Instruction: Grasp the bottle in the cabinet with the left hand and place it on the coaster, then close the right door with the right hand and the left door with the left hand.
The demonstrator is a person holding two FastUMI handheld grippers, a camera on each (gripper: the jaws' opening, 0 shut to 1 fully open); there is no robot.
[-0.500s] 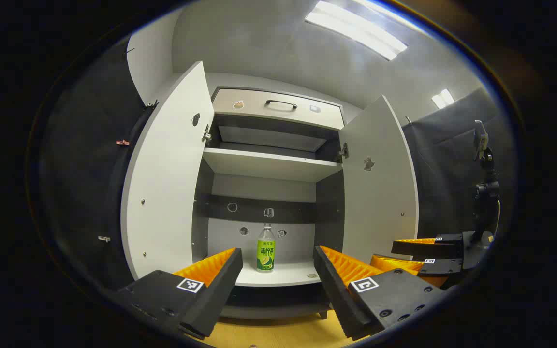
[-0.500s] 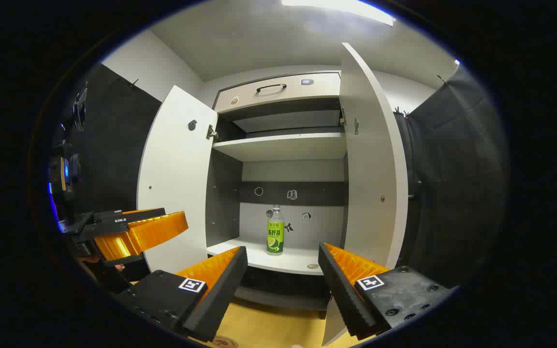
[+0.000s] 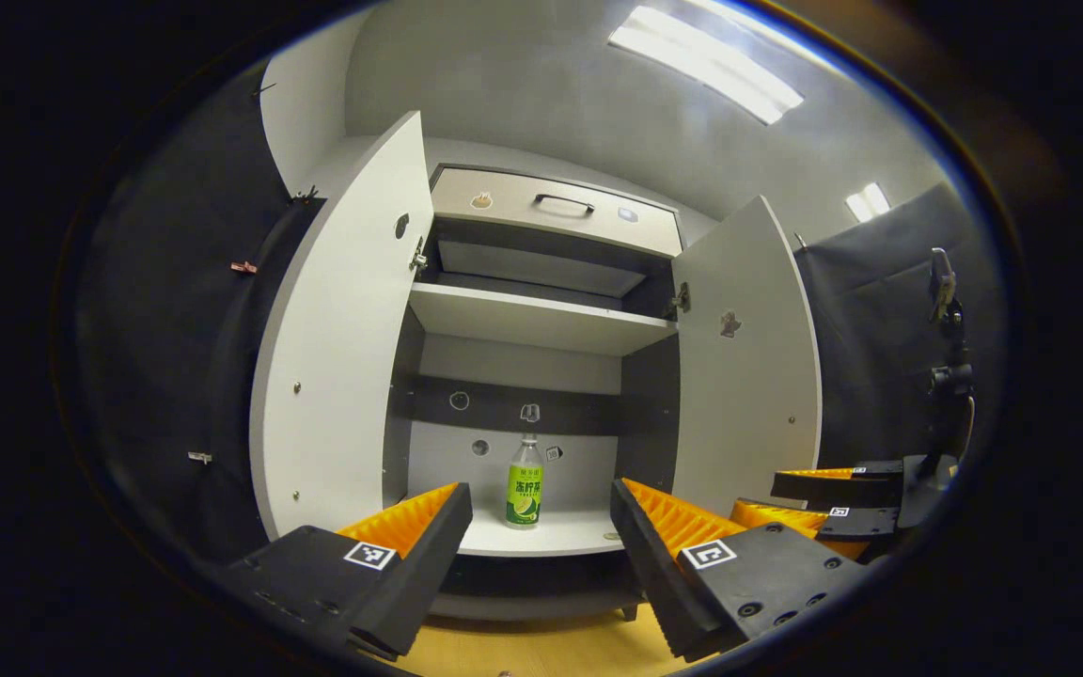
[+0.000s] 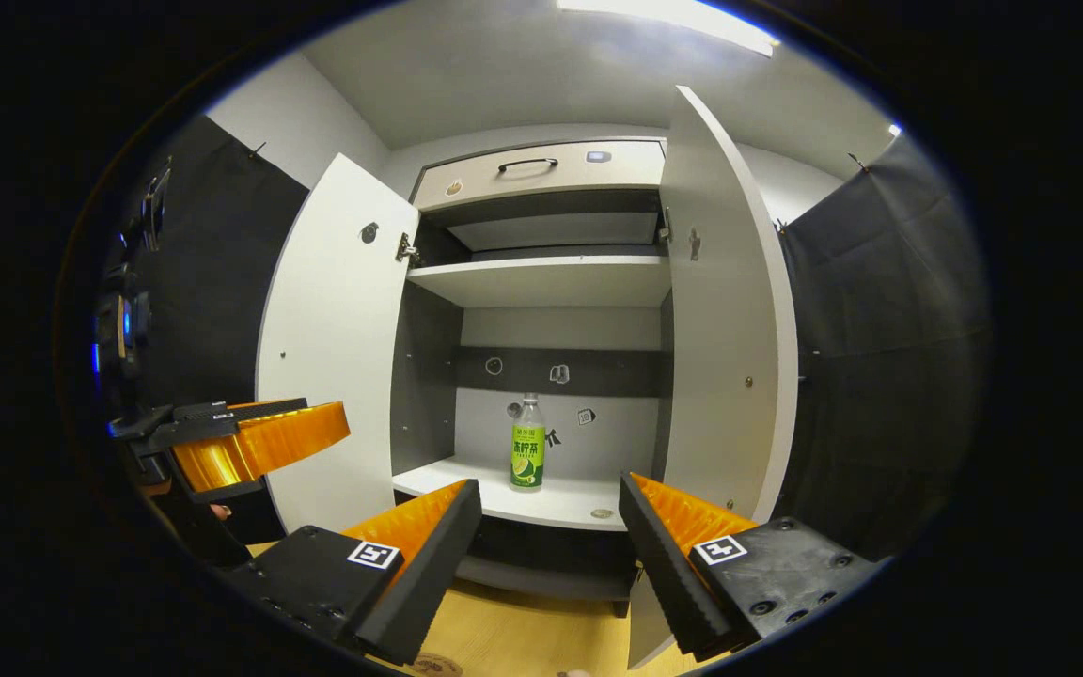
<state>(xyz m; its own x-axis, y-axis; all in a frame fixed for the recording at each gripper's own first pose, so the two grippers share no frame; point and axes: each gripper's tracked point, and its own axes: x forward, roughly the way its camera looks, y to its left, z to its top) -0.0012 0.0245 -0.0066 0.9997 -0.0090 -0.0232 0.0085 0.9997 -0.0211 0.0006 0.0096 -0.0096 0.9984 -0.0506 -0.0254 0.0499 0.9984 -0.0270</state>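
Note:
A clear bottle [image 3: 525, 480] with a green label and white cap stands upright on the lower shelf [image 3: 541, 536] of the open cabinet; the right gripper view has the bottle [image 4: 527, 443] too. Both white doors stand wide open: the left door [image 3: 339, 329] and the right door [image 3: 748, 362]. My left gripper [image 3: 541, 545] is open in front of the cabinet, well short of the bottle. Farther right, my right gripper [image 4: 551, 555] is open and empty; it appears in the left gripper view at the right edge [image 3: 833, 503]. A round coaster edge [image 4: 433, 666] lies on the wooden tabletop.
An upper shelf [image 3: 537, 324] and a drawer with a dark handle [image 3: 560, 202] sit above the bottle. A small round disc [image 4: 604, 514] lies on the lower shelf to the bottle's right. A camera stand [image 3: 946, 376] rises at the far right.
Both views have shifted slightly: the cabinet now sits a little farther off and the bottle looks smaller in the left gripper view. Both grippers stay open.

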